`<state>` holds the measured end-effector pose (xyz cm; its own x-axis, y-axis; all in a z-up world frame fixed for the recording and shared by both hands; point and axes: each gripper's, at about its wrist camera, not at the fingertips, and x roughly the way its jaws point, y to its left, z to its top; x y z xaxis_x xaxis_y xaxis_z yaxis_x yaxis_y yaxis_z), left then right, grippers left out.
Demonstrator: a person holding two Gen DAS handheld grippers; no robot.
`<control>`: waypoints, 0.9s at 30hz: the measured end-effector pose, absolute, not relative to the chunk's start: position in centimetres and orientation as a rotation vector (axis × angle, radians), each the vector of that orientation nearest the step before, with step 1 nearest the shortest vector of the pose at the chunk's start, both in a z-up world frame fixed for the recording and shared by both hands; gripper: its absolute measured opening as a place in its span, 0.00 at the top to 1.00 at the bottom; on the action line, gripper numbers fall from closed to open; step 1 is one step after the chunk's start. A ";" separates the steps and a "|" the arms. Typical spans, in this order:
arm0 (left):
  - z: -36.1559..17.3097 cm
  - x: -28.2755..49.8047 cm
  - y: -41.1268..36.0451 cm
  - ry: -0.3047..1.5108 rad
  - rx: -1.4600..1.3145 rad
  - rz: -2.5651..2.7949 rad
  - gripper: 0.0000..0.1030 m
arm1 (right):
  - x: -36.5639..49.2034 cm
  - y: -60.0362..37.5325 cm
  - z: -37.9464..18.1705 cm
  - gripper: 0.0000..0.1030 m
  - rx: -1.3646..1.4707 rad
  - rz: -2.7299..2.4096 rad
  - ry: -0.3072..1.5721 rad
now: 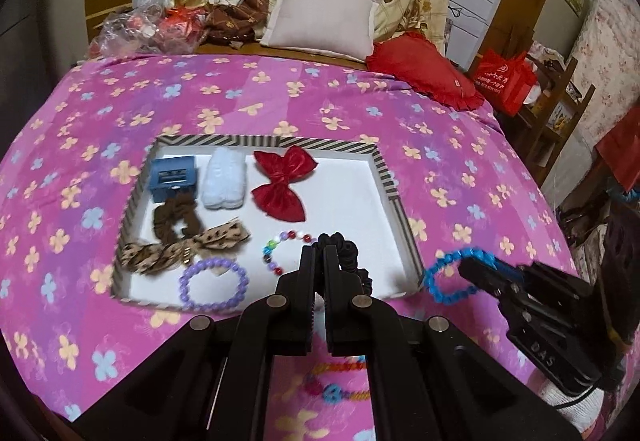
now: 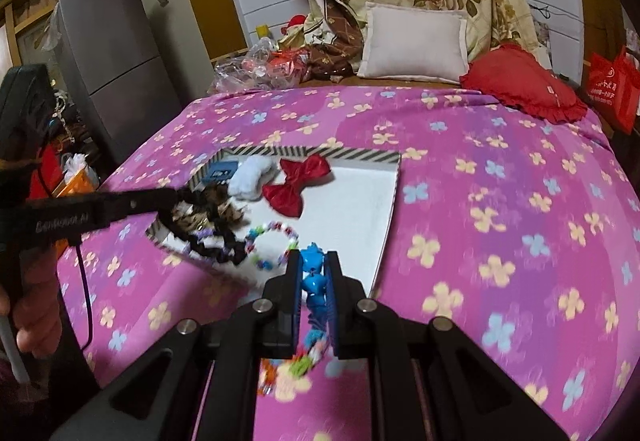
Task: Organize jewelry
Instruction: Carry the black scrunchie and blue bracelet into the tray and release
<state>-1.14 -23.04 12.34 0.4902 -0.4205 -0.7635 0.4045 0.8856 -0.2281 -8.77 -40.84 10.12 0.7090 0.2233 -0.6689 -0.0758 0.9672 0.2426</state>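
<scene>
A: Tray [image 1: 384, 169] status, please. How much is sorted?

B: Striped-rim tray sits on the bed [image 1: 280, 97], white floor partly filled. Far left: blue box [image 1: 173, 177], white fluffy piece [image 1: 222, 179], red bow [image 1: 282, 183]. Nearer: brown scrunchie [image 1: 174, 219], leopard-print bow [image 1: 180, 247], purple bead bracelet [image 1: 214, 283], multicolour bead bracelet [image 1: 276, 247]. Right half of the tray floor is bare.

A: And the two tools?

B: Left hand-held gripper [image 1: 318, 261]: jaws pinched together on a black scrunchie [image 1: 348, 249], which hangs above the near edge of the tray. Right hand-held gripper [image 2: 314, 273]: jaws closed onto a blue bead bracelet [image 2: 312, 281], with only the beads' width between them. From the left wrist view that bracelet [image 1: 452, 275] hangs just outside the tray's near right corner, over the bedspread.

A: Anything not yet collected?

B: Yes. A colourful bead string [image 1: 340, 381] lies on the bedspread near the tools, outside the tray, partly hidden by the left tool. I cannot tell whether it is one piece or two.

A: Estimate?

B: Well past halfway, I judge. Seven pieces laid down, two in hand and not yet set in, at least one left on the bed. The bare right side looks like the place for them.
</scene>
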 end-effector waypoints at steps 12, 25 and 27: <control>7.2 3.9 -27.8 1.051 -0.075 -0.543 1.00 | 2.0 -44.1 9.2 0.90 0.288 0.162 0.796; 2.9 6.3 -27.7 1.140 -0.036 -0.453 1.00 | 11.2 -41.4 2.4 0.90 0.223 0.204 0.975; 2.6 6.4 -27.8 1.147 -0.041 -0.455 1.00 | 12.1 -41.5 1.8 0.90 0.198 0.174 0.994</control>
